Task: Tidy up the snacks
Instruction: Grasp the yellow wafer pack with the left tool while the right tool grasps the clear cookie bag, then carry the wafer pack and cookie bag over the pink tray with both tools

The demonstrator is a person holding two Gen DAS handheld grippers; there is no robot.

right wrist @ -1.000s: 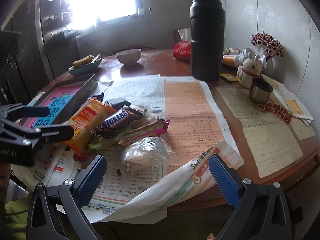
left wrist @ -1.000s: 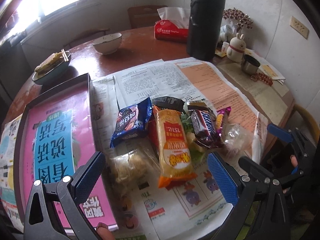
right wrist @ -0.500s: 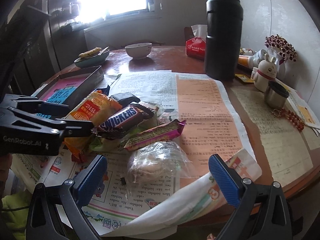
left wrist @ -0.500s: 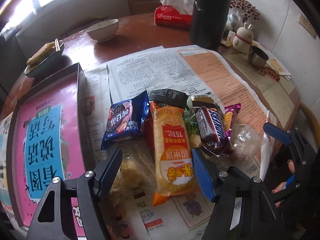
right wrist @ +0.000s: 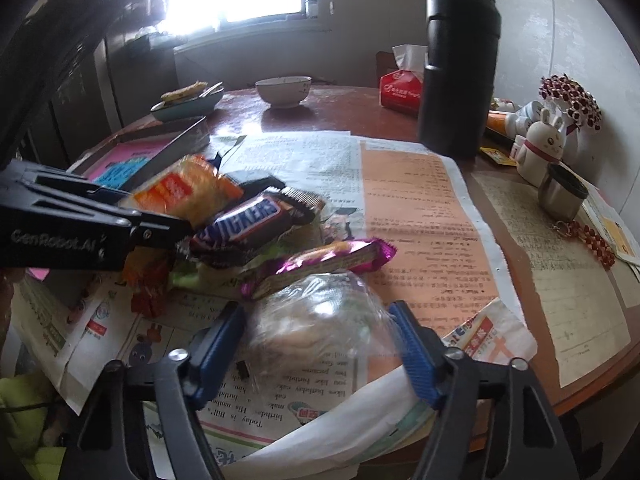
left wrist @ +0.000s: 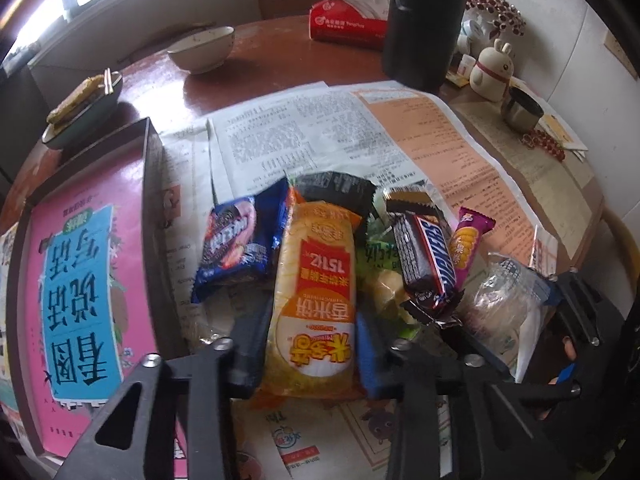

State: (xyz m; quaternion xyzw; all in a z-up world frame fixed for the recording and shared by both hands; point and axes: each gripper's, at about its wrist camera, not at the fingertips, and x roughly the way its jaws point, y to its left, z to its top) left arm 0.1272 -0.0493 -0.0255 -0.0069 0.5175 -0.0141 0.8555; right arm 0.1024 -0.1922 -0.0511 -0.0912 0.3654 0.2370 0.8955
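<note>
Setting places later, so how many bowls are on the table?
2: a pale bowl at the table's far side, and a dark bowl holding food and chopsticks, beyond the tray. Others may be hidden.

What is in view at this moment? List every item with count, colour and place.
rice cracker pack: 1, orange-yellow, between the jaws of the left gripper
clear bagged snack: 1, transparent, between the jaws of the right gripper
Snickers bar: 1, brown, on the pile
pink wafer pack: 1, magenta, beside the Snickers bar
blue cookie pack: 1, blue, left of the pile
black packet: 1, far end of the pile
green packet: 1, under the pile
tray: 1, dark rim, pink liner, left
newspaper: several sheets, covering the table
flask: 1, black, far side
tissue box: 1, red
bowl: 1, white
dish with chopsticks: 1, dark
rabbit figurine: 1, cream
metal cup: 1
bead string: 1, red
left gripper: black, jaws closing
right gripper: blue pads, jaws closing
</note>
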